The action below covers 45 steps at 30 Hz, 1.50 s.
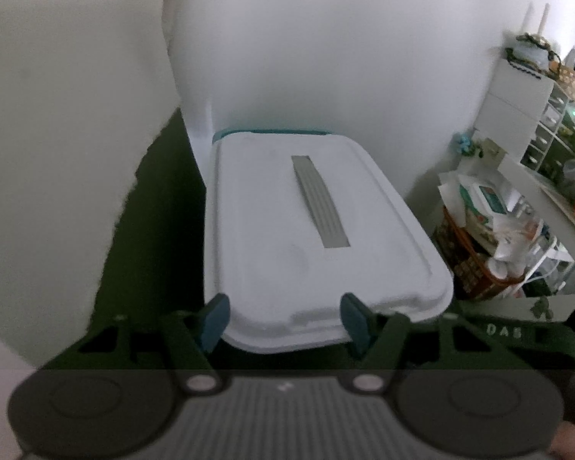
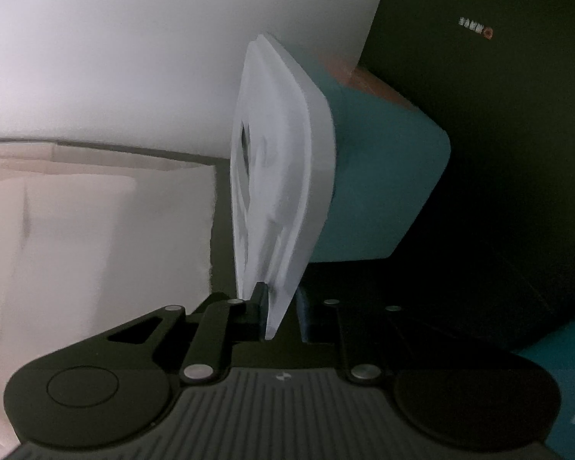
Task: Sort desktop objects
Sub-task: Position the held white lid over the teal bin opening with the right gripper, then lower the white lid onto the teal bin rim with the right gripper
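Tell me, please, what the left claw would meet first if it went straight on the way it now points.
Most likely the near edge of the white lid on the teal box. The left claw stands open with that edge about between its fingers; how far off it is stays unclear.

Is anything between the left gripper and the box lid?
Nothing visible. The left gripper is open, its fingers either side of the near edge of the white lid. The right gripper already pinches the lid's edge.

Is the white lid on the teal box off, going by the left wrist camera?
No. The white lid sits closed over the teal box, whose teal edge shows only at the far rim beneath it.
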Each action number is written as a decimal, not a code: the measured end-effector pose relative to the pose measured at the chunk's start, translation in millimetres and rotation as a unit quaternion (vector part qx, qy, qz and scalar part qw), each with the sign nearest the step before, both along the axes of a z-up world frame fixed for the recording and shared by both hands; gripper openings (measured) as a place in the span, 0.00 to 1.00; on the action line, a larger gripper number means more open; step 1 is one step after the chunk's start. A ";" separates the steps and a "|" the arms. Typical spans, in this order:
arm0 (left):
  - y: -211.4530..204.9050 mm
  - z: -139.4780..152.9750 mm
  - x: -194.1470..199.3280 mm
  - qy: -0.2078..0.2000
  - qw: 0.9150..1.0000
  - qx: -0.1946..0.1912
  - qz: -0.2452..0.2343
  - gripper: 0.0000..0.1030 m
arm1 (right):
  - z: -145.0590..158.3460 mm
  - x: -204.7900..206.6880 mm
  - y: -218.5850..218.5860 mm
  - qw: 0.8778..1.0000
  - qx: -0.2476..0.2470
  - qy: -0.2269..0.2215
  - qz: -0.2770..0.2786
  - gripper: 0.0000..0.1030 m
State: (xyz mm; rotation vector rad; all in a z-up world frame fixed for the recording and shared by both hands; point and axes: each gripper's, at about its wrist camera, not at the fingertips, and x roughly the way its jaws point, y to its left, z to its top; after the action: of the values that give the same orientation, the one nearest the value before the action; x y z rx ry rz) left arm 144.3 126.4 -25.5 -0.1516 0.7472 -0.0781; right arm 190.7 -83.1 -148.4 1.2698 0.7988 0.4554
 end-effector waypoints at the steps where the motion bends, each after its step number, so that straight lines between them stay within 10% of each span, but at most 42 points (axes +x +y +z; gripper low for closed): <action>1: -0.2 -0.8 1.4 0.000 1.000 -0.001 -0.001 0.65 | -1.5 2.7 0.7 1.000 0.007 0.003 0.000 0.17; 27: -3.8 -20.9 20.6 0.020 1.000 0.004 -0.012 0.65 | -13.2 44.9 1.5 0.999 0.037 0.002 -0.007 0.21; 34: -4.8 -24.1 18.3 0.024 1.000 0.012 -0.005 0.65 | -13.8 42.3 -1.8 0.998 0.055 -0.006 -0.007 0.43; 42: -5.0 -27.0 13.7 0.025 1.000 0.010 0.002 0.65 | -17.2 16.3 -20.4 0.997 0.064 -0.010 -0.035 0.42; 45: -6.0 -28.2 12.0 0.024 1.000 0.008 0.003 0.64 | -14.2 9.6 -22.0 0.998 0.037 -0.015 -0.042 0.21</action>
State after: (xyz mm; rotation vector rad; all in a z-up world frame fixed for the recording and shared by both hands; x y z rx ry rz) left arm 156.4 120.4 -53.6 -0.1400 0.7947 -0.0626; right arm 200.4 -105.1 -162.6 1.3571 0.7065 0.4384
